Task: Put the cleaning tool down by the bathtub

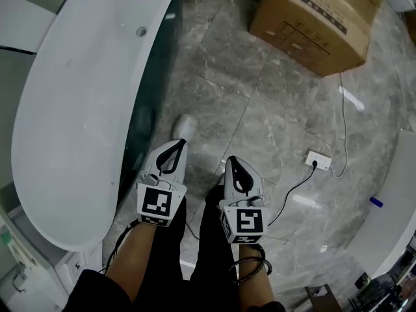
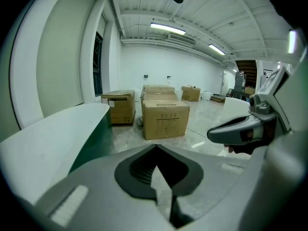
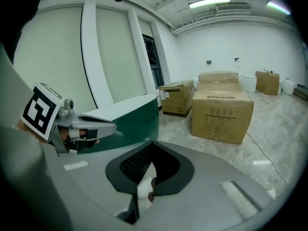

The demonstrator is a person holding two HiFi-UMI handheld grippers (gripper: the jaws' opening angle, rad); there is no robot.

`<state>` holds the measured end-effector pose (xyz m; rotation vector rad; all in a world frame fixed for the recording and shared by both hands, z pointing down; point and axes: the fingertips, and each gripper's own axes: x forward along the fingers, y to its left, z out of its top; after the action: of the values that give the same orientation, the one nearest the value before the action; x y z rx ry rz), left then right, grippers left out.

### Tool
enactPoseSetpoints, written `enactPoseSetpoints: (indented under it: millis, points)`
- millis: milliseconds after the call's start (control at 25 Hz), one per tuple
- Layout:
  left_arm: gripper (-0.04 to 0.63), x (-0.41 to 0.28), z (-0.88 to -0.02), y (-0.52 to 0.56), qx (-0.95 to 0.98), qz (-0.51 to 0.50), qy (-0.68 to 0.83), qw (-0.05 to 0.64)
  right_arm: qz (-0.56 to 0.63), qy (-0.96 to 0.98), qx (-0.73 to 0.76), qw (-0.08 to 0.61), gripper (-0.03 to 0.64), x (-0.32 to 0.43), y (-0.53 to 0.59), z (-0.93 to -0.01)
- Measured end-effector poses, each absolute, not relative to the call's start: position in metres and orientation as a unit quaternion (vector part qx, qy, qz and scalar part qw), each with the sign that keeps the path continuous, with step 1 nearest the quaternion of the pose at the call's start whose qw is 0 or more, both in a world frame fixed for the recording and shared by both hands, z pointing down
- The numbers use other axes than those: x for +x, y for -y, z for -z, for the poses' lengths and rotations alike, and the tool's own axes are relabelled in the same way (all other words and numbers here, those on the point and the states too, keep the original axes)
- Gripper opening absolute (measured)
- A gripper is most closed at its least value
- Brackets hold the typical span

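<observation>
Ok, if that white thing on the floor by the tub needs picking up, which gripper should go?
Left, probably. In the head view the left gripper points at the white thing, just ahead of it beside the bathtub; the right gripper is farther off. Both are shut, apparently empty.

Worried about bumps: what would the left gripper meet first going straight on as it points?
Likely the nearest cardboard box; the left gripper aims over floor, bathtub on its left. Depth unclear.
</observation>
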<state>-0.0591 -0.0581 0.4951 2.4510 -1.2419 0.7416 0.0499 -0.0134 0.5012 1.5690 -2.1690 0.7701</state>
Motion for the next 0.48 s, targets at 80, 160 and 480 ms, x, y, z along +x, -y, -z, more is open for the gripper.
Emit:
enactPoseSetpoints:
  millis: [80, 160, 480]
  points:
    - [0.001, -0.058, -0.478, 0.058, 0.853, -0.255, 0.433, 0.14, -0.263, 0.77, 0.556, 0.171, 0.015, 0.051, 0.016, -0.484]
    - [0.0, -0.06, -0.461, 0.055, 0.853, -0.254, 0.435, 0.138, -0.254, 0.773, 0.556, 0.168, 0.015, 0.051, 0.016, -0.467]
    - [0.0, -0.074, -0.39, 0.059, 0.844, -0.226, 0.468, 0.133, -0.213, 0.782, 0.565, 0.156, 0.015, 0.055, 0.032, -0.383]
